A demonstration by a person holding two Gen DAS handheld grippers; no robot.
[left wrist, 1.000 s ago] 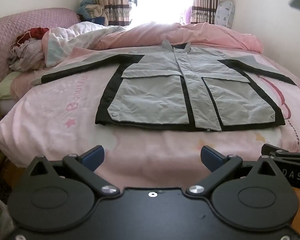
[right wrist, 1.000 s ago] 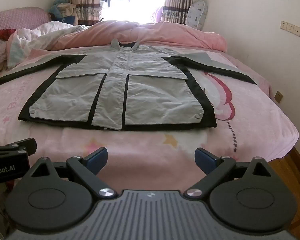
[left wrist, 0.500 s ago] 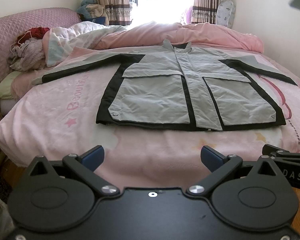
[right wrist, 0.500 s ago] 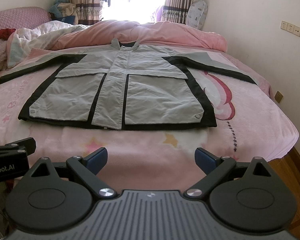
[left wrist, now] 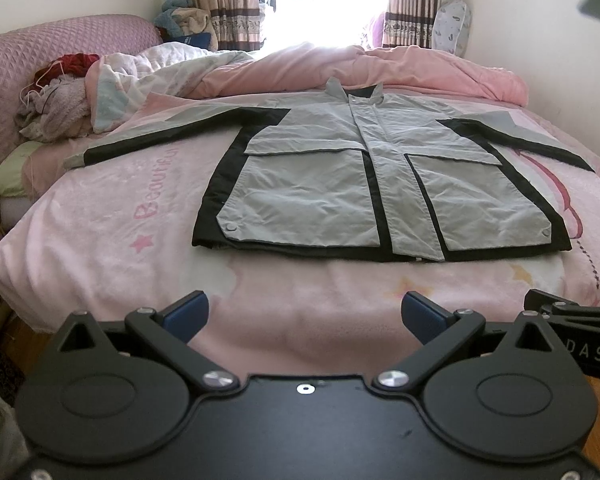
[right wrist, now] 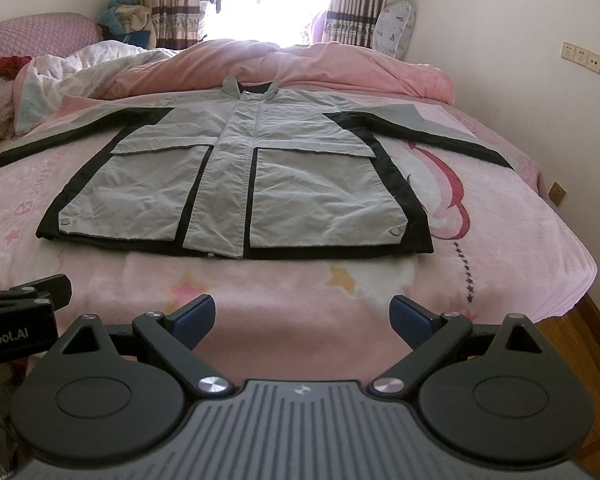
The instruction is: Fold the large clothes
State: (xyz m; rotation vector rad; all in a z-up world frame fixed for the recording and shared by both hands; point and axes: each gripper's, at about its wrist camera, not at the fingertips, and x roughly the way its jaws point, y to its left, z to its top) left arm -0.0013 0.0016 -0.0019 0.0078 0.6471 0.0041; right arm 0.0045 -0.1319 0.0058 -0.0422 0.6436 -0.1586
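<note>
Your jacket (left wrist: 332,184) lies flat on the bed (left wrist: 100,240), collar far, hem near; the quilt (left wrist: 420,68) is bunched behind it, clothes pile (left wrist: 56,108) far left.

Both views low, facing bed (left wrist: 100,240)

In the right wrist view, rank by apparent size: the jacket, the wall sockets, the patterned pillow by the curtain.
1. Jacket, by far the largest, spread flat on the bed.
2. Pillow, much smaller, though it stands farther away, so its true size is unsure.
3. Sockets, the smallest, on the right wall.
</note>
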